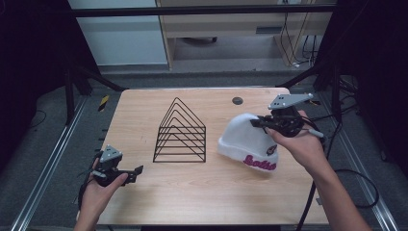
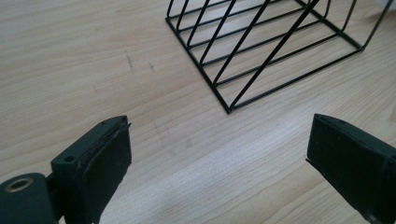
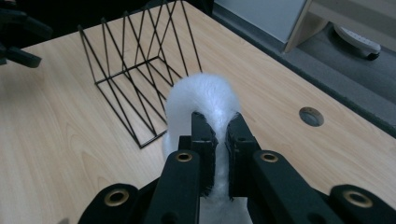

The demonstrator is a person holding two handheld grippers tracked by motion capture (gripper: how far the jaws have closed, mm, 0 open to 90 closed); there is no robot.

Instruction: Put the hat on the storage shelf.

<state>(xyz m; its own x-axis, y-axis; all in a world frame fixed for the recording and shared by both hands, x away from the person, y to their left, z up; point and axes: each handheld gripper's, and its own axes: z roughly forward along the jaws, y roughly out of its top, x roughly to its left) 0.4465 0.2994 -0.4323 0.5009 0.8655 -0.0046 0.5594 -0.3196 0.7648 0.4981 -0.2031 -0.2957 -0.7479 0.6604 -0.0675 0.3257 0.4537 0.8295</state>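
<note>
Landmark: I take the black wire rack [image 1: 180, 132], mid-counter [image 1: 192, 192], as my reference.
Hat: white knit hat [image 1: 248, 139] with pink lettering on the cuff sits just right of the rack, cuff end on the counter, crown end pinched up.
Right gripper [image 1: 262, 122]: mine, right of the rack, over the hat's crown; fingers [image 3: 204, 140] clamped together on a fold of white fabric, seen in the right gripper view.
Left gripper [image 1: 137, 172]: mine, near-left of the rack, close to the counter's near edge; fingers [image 2: 105, 158] wide apart, nothing between them.
Left gripper view: looks at bare wood and the rack's near corner.
Counter hole [image 1: 237, 100]: behind the rack, toward the far edge.
</note>
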